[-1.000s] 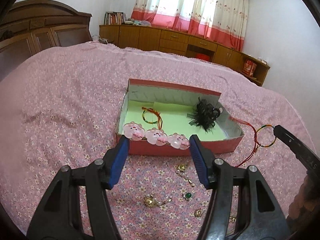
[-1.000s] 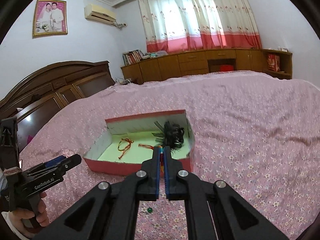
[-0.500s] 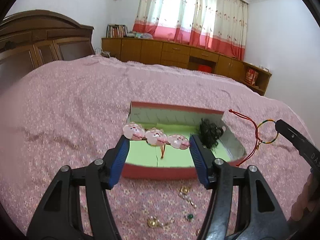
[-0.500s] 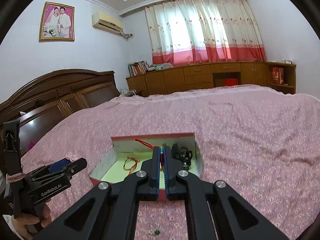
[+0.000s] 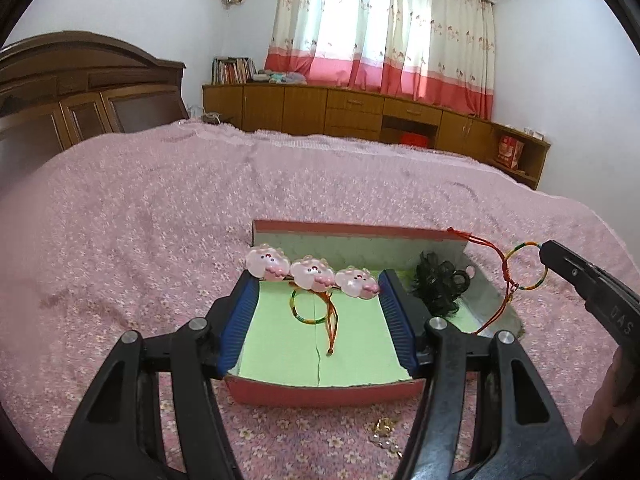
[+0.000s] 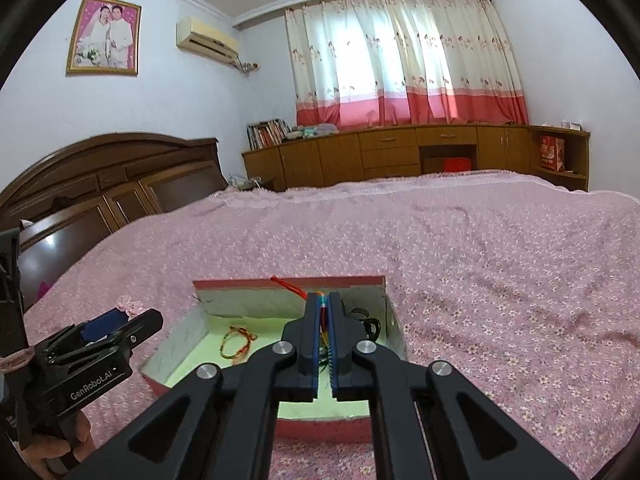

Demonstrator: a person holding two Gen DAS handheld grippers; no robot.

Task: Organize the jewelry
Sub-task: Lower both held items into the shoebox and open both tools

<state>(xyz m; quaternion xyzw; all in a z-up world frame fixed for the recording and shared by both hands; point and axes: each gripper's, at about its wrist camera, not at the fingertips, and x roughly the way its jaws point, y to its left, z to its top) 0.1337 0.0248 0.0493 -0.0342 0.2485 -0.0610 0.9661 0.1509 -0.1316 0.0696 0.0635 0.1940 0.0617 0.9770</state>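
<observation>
A red box (image 5: 328, 394) with a green floor lies on the pink bedspread. My left gripper (image 5: 316, 280) is shut on a hair clip with three pink sheep (image 5: 312, 273), held above the box's near part. My right gripper (image 6: 326, 304) is shut on a multicoloured ring bracelet with red cord (image 5: 524, 268), held above the box's right end; its cord (image 6: 286, 285) shows past the fingertips. Inside the box lie another coloured bracelet (image 5: 310, 312) and a black frilly hair tie (image 5: 440, 284). The box also shows in the right wrist view (image 6: 320, 424).
Small gold and pearl pieces (image 5: 384, 430) lie on the bedspread in front of the box. A dark wooden headboard (image 6: 100, 184) stands at the left. Wooden cabinets (image 6: 400, 152) line the far wall under pink curtains.
Both grippers have moved forward and lower over the box. The sheep clip now hangs over the box's inside and the ring bracelet sits over its right end.
</observation>
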